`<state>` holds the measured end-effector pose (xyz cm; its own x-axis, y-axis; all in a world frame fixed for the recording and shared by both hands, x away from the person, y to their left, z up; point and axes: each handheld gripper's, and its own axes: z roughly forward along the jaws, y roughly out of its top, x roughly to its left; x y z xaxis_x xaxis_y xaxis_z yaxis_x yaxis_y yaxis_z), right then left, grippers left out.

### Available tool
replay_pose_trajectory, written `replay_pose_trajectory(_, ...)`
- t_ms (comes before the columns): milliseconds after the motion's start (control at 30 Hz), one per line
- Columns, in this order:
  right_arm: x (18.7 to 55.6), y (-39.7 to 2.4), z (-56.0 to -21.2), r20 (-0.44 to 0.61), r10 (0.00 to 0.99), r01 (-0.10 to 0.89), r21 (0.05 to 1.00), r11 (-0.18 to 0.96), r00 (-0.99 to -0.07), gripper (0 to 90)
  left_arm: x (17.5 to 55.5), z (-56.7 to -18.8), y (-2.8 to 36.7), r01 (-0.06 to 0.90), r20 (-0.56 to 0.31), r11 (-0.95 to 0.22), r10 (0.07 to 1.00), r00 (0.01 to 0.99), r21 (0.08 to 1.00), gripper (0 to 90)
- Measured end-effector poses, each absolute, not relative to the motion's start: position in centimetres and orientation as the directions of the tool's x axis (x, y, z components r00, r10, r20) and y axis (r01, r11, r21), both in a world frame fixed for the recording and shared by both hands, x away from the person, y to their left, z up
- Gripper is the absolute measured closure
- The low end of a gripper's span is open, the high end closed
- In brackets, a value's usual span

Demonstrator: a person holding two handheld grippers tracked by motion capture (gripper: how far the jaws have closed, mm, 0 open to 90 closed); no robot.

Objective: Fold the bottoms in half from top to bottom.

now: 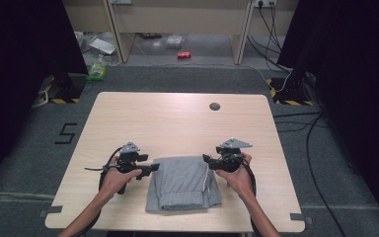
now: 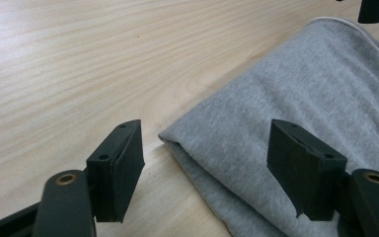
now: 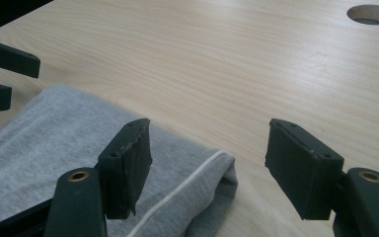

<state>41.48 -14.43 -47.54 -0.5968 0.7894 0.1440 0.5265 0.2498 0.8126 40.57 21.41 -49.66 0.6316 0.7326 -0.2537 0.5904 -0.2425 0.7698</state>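
A folded grey garment [image 1: 182, 182] with a thin white stripe lies near the front edge of the wooden table [image 1: 177, 113]. My left gripper [image 1: 153, 168] is at its far left corner, low over the table. In the left gripper view the left gripper [image 2: 205, 131] stands open, and the garment [image 2: 316, 89] corner lies between and beyond the jaws, untouched. My right gripper [image 1: 207, 159] is at the far right corner. In the right gripper view the right gripper [image 3: 208, 127] is open above the striped fold of the garment [image 3: 54, 143], with the left gripper's fingers [image 3: 5, 74] beyond.
A round cable hole [image 1: 214, 106] sits in the table's far right part. On the floor beyond are a red can [image 1: 184, 55], a green bottle [image 1: 97, 69], stand bases with hazard tape [image 1: 61, 94] and cables [image 1: 316, 128] to the right.
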Motion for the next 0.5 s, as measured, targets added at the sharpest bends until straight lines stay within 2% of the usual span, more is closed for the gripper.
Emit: replay_pose_trajectory(500, 41.63, -15.25, -48.01, 0.166, 0.800, 0.543, 0.809, 0.223, -0.576, 33.0, 41.58, -50.33, 21.76, 0.608, -0.269, -0.249, 0.728, 0.631, 0.754, 24.8)
